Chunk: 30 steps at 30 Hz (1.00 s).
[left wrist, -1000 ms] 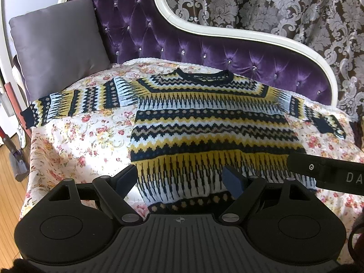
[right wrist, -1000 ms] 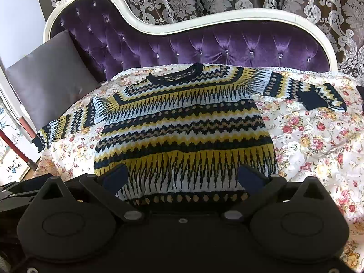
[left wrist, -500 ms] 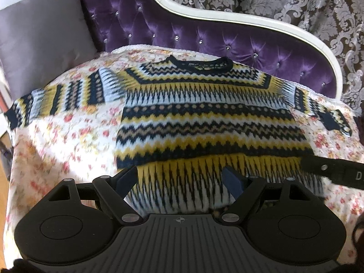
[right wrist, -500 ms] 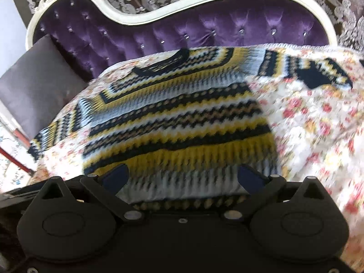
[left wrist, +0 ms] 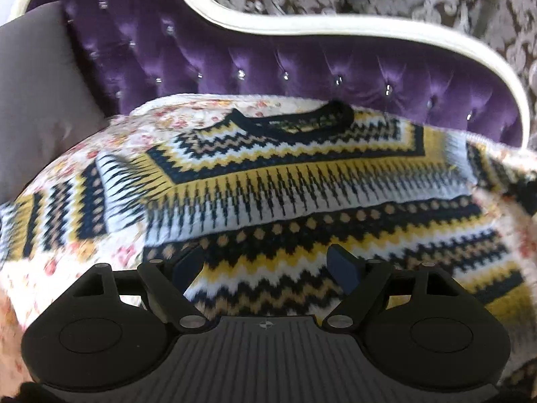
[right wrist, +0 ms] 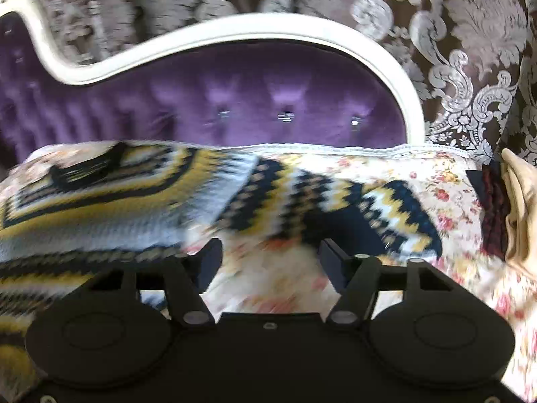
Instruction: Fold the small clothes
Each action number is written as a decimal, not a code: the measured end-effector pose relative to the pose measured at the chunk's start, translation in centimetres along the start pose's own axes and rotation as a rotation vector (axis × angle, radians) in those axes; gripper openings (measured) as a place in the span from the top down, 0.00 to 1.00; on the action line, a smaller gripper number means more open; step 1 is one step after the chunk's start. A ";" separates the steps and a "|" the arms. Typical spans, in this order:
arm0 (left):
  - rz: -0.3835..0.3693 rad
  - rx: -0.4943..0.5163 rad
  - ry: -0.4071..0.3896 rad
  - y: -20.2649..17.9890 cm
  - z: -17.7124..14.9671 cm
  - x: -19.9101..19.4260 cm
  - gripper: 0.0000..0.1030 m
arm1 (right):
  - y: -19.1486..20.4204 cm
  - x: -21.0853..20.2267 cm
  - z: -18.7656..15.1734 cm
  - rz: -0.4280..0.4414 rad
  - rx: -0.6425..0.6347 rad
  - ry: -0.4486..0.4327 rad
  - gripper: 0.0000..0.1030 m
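- Approaching the sweater, which is lying flat and face-up on the floral cover of the purple tufted sofa, collar toward the backrest, both sleeves stretched outward.
- Noting on the far left a grey cushion that is leaning against the sofa back, just beside the left sleeve; it is staying out of the fold area.
- Holding the left gripper above the left half of the sweater body; its jaws are standing spread, with nothing pinched, only knit showing beyond them.
- Judging that this side is heading for the left shoulder or sleeve root; a pinch through the full thickness of the knit should be giving a cleaner fold line than a surface nip.
- Moving to the right wrist view: the right gripper is hovering over bare floral cover just short of the right sleeve; its jaws have just been closing and are part-spread, with nothing between them.
- Advising that they stay wide enough to take the sleeve, since thick knit is bulky.
- Flagging motion blur in both views, so exact contact is not readable.
- Noting at the far right edge a dark red cloth and a pale cloth, near the cuff; the sleeve should be lifted clear of them.
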<state>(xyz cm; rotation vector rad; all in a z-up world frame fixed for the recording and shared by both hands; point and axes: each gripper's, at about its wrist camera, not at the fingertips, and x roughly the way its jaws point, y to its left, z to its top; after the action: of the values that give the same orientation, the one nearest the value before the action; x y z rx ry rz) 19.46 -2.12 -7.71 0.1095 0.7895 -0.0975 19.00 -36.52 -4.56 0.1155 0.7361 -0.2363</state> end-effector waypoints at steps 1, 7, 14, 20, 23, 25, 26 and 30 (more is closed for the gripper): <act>0.004 0.004 0.001 0.0 0.1 0.6 0.22 | -0.6 1.1 0.3 -0.010 0.005 0.007 0.38; -0.007 0.026 0.043 -0.2 1.0 4.6 0.23 | -1.8 5.7 1.0 -0.050 0.002 0.026 0.39; -0.039 0.009 0.063 0.1 0.4 6.8 0.21 | -3.1 7.9 0.6 -0.062 -0.014 0.033 0.52; -0.059 0.012 0.065 0.3 0.5 7.2 0.19 | -5.4 7.4 1.3 0.045 0.053 0.054 0.85; -0.076 0.005 0.078 0.6 0.8 7.2 0.21 | -5.6 6.5 2.7 0.031 0.077 0.041 0.86; -0.085 -0.016 0.080 1.0 1.0 7.1 0.22 | -5.6 5.7 4.0 0.035 0.095 0.023 0.86; -0.085 -0.030 0.080 1.3 1.1 7.0 0.23 | -5.4 5.1 4.9 0.043 0.107 0.009 0.86; -0.075 -0.068 0.059 2.6 1.6 6.2 0.23 | -3.5 2.9 8.7 0.099 0.120 -0.042 0.86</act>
<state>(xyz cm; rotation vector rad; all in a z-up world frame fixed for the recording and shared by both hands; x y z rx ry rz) 25.24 -0.02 -10.83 0.0180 0.8548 -0.1389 25.84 -42.07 -0.18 0.2592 0.6723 -0.1875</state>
